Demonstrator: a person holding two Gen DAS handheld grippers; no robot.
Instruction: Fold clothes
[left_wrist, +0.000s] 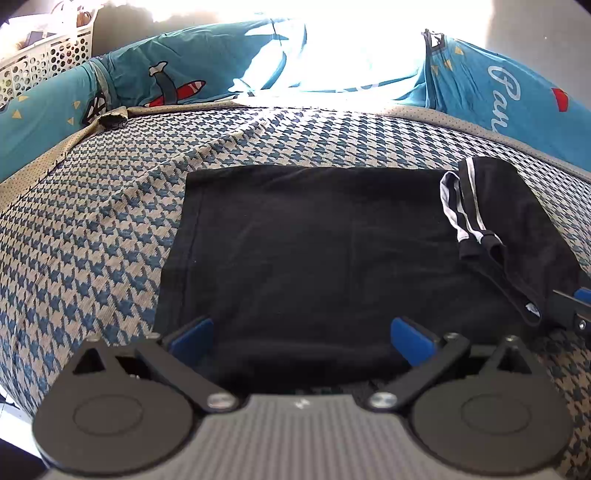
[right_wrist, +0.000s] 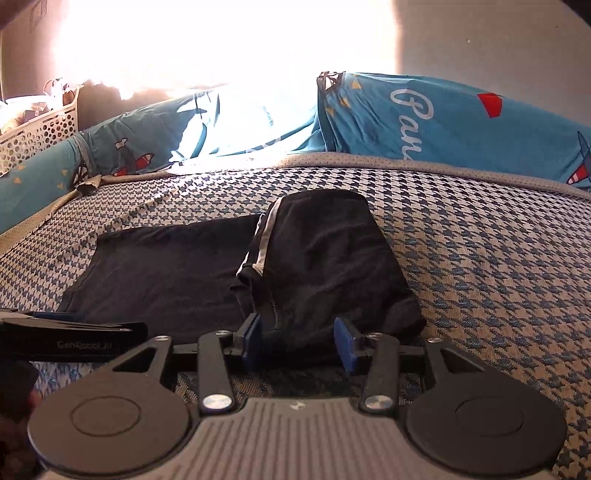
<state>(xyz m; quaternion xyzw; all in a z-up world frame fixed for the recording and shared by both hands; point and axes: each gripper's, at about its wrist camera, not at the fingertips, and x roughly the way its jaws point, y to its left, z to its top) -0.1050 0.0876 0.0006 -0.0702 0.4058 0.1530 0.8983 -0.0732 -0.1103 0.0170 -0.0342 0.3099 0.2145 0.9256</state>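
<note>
Nearest us, our left tongs (left_wrist: 301, 338) hang spread wide over the near edge of the black garment (left_wrist: 306, 251), their blue pads clear of the cloth. That garment lies flat on the houndstooth bed cover (left_wrist: 92, 229), with a white perforated basket (left_wrist: 44, 62) far off at the left. Further right, the garment's striped sleeve end (right_wrist: 317, 258) is folded back over itself in a raised heap. Our right tongs (right_wrist: 300, 341) stand part open around the heap's near edge; whether the pads press it we cannot tell. Teal printed bedding (right_wrist: 443, 118) lines the far side.
</note>
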